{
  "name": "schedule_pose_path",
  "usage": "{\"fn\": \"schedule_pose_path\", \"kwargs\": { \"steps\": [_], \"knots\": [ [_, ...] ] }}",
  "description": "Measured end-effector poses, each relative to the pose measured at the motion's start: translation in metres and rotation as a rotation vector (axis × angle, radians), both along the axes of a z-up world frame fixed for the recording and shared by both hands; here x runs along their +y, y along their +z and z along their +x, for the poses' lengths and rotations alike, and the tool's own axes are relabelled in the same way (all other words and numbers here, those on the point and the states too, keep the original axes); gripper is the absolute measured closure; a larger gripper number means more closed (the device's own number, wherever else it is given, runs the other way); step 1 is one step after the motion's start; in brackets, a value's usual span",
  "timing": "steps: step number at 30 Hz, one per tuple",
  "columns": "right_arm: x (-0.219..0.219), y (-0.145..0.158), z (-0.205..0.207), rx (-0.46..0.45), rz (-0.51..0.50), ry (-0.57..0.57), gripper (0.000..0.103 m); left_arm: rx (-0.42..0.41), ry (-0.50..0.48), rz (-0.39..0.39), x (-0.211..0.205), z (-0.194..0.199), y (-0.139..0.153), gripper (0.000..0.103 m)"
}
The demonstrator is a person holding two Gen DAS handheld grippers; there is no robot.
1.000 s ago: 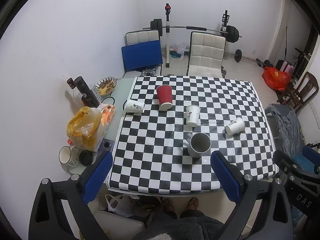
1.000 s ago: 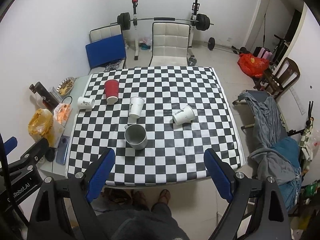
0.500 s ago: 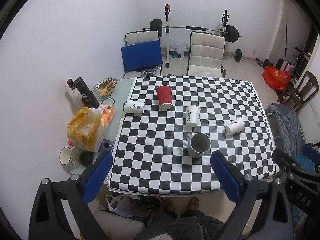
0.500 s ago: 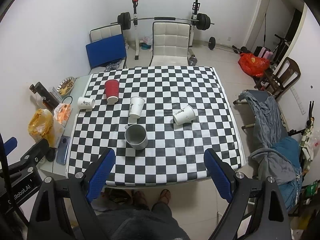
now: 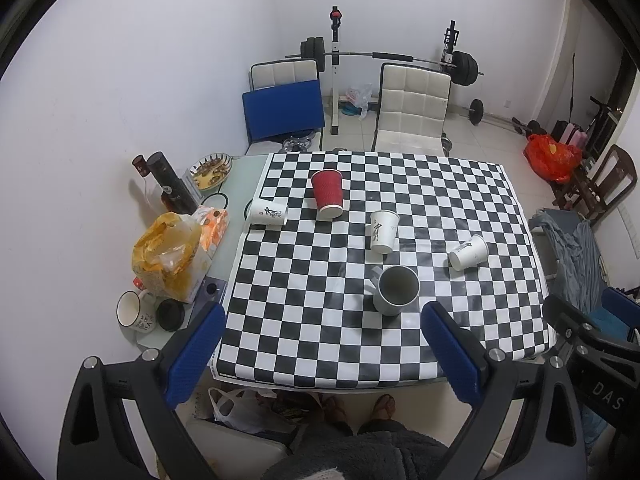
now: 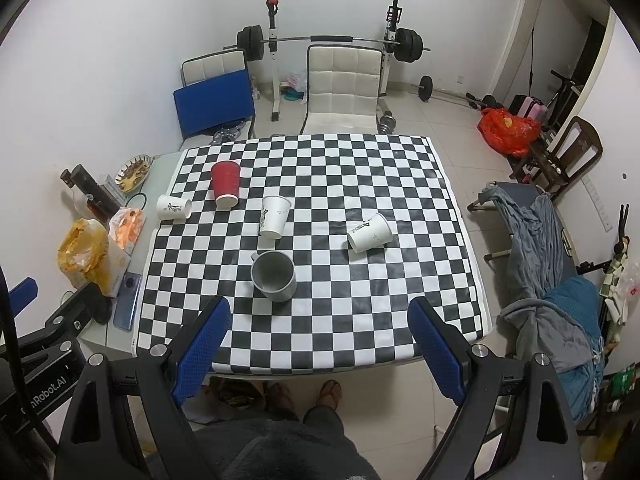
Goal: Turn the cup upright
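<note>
On the checkered tablecloth (image 5: 320, 344) a grey mug (image 5: 395, 290) stands upright. A white paper cup (image 5: 383, 231) stands upright behind it. A red paper cup (image 5: 328, 194) stands upside down. Two white paper cups lie on their sides, one at the left edge (image 5: 267, 212) and one at the right (image 5: 469, 252). The same cups show in the right wrist view: mug (image 6: 274, 276), red cup (image 6: 225, 190), right lying cup (image 6: 369, 232). My left gripper (image 5: 320, 350) and right gripper (image 6: 320, 344) are open and empty, held high above the table's near edge.
A side table at the left holds a yellow bag (image 5: 168, 250), a white mug (image 5: 132, 312), dark bottles (image 5: 170, 188) and a snack bowl (image 5: 211, 166). Chairs (image 5: 412, 110) and a barbell rack (image 5: 384, 56) stand behind the table. A clothes-draped chair (image 6: 552, 248) stands right.
</note>
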State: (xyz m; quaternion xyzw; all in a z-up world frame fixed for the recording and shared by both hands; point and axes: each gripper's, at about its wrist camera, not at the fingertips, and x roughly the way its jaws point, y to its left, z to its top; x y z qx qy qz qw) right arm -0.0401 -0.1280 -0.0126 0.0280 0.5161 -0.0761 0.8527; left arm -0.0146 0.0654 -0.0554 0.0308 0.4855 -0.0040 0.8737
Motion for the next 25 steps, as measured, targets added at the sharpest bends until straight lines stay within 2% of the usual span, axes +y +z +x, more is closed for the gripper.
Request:
{"fn": "schedule_pose_path", "kwargs": {
  "steps": [25],
  "knots": [
    [0.0028,0.0004,0.0020,0.003,0.005,0.002,0.011,-0.005,-0.005,0.002,0.0002,0.0006,0.0001,0.003]
  ]
}}
